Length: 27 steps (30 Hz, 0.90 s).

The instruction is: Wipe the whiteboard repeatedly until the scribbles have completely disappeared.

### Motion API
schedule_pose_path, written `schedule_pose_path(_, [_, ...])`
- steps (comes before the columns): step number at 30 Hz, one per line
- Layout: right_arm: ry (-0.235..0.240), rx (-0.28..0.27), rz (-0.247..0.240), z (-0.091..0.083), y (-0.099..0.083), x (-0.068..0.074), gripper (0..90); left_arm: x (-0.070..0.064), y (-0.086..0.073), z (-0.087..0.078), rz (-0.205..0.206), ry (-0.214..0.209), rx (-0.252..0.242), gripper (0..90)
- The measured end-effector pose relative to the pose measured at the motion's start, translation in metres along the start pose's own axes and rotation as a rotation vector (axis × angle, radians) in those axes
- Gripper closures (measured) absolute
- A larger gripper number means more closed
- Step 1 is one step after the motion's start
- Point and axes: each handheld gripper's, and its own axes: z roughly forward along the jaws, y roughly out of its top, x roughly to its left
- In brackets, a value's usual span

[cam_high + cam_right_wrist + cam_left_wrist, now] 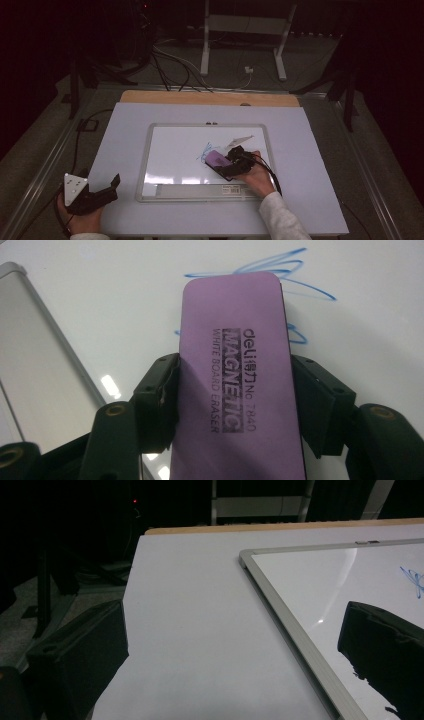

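Right now the right gripper (pixel 231 163) holds a purple eraser (pixel 235 385), its two black jaws pressed against the eraser's long sides. The eraser lies flat on the whiteboard (pixel 175 150), its far end touching a blue scribble (pixel 280 270) near the board's middle. Its top reads "MAGNETIC WHITE BOARD ERASER". The whiteboard, with a silver frame, rests on a pale sheet (pixel 300 150) that covers the table. The left gripper (pixel 100 192) sits well apart at the sheet's near left corner, off the board, its jaws spread wide and holding nothing.
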Motion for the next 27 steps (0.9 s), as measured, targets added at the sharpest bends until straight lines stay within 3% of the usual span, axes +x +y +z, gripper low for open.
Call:
schedule_pose_path(8, [-0.012,-0.01,0.009,0.005,0.006,0.001,28.8,0.0,0.0,0.0,0.001,0.0,0.0,0.6])
schedule_pose_path(9, [-0.015,-0.011,0.009,0.007,0.007,0.001,29.3,0.0,0.0,0.0,-0.001,0.001,-0.002,0.6])
schedule_pose_path(11, [-0.026,-0.007,0.009,0.009,0.009,0.003,39.0,0.0,0.0,0.0,-0.004,0.002,-0.002,0.6])
schedule_pose_path(18, [-0.037,0.02,-0.02,0.007,0.009,0.003,40.5,0.0,0.0,0.0,-0.003,0.003,-0.003,0.6])
schedule_pose_path(20, [-0.075,0.022,-0.003,0.006,0.009,0.0,40.6,0.0,0.0,0.0,-0.004,0.004,-0.003,0.6])
schedule_pose_path(23, [-0.094,0.023,0.008,0.006,0.009,0.0,40.7,0.0,0.0,0.0,0.0,0.002,0.0,0.6])
schedule_pose_path(27, [-0.043,0.026,-0.055,0.01,0.011,0.014,40.7,-0.001,0.0,0.0,0.001,0.002,0.001,0.6])
